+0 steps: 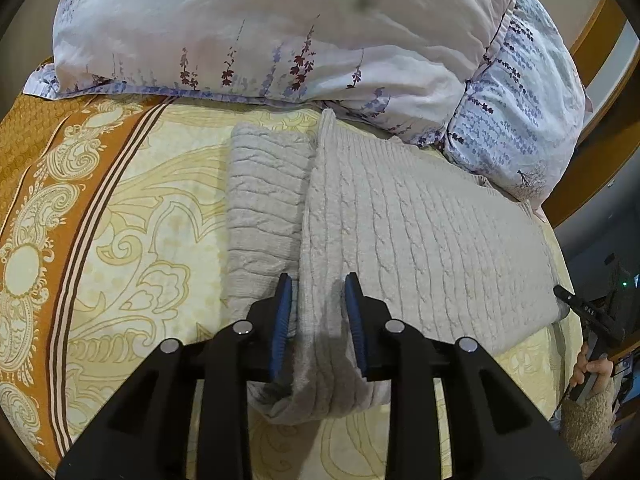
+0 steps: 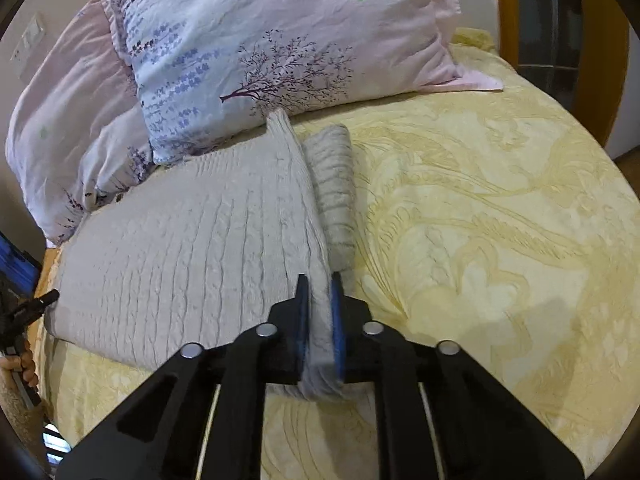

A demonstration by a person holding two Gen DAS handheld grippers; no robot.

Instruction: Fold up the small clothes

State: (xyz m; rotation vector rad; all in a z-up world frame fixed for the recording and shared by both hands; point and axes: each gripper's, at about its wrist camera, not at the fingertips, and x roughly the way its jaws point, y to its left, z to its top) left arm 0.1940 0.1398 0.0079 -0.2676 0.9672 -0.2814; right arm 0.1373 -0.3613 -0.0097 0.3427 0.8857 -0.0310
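A light grey cable-knit sweater (image 1: 420,236) lies on the yellow bedspread (image 1: 160,216). In the left wrist view its sleeve (image 1: 264,208) lies folded along the left side. My left gripper (image 1: 318,292) has its blue pads on either side of the sweater's raised near left edge, with a gap between them. In the right wrist view the sweater (image 2: 192,248) spreads to the left and its other sleeve (image 2: 334,184) lies at the right. My right gripper (image 2: 319,292) is shut on the sweater's right edge fold, lifted into a ridge.
Floral pillows (image 1: 280,28) lie just behind the sweater, and show in the right wrist view (image 2: 260,40). An orange patterned border (image 1: 60,200) runs along the bed's left. A wooden frame (image 2: 560,20) stands at the far right. The other hand's gripper shows at each view's edge.
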